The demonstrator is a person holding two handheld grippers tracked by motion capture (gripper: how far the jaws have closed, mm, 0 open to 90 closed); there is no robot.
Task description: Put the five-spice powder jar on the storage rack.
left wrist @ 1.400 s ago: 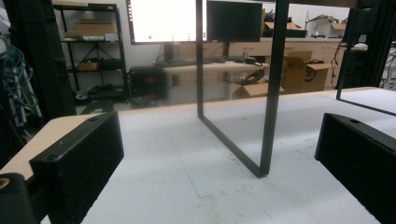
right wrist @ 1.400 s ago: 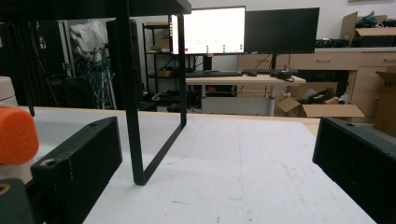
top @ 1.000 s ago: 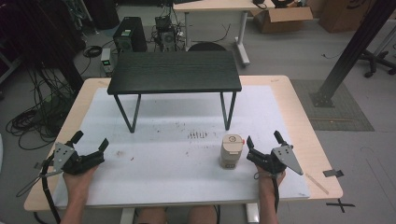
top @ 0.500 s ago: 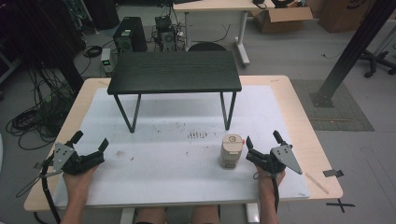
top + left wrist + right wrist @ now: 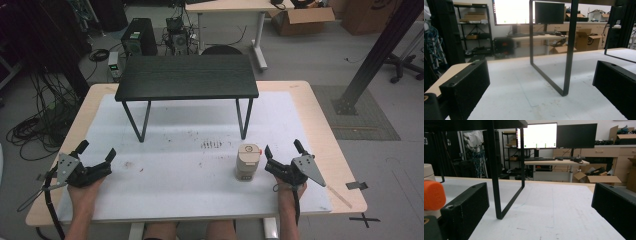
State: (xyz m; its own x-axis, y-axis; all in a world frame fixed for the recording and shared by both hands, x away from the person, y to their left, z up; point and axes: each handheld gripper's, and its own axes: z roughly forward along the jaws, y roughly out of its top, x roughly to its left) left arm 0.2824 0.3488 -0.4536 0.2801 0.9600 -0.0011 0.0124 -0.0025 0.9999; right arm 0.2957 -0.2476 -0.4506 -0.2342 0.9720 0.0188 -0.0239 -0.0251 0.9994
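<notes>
Right gripper (image 5: 282,151) rests on the white mat with its jaws spread wide and empty, and the tan block with the orange button (image 5: 248,161) stands upright just beside it, on its left and nearer the table's middle. Left gripper (image 5: 95,156), also agape and empty, sits well apart at the far edge, so the right hand is plainly the closer 1 and needs a short sideways swing left.

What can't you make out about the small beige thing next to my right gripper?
- Beige container, high view: label print too small to read.
- Same container, right gripper view: cut off by the left edge, just its orange knob and a beige sliver visible.
- Whether the right gripper touches it: too close to tell.
</notes>
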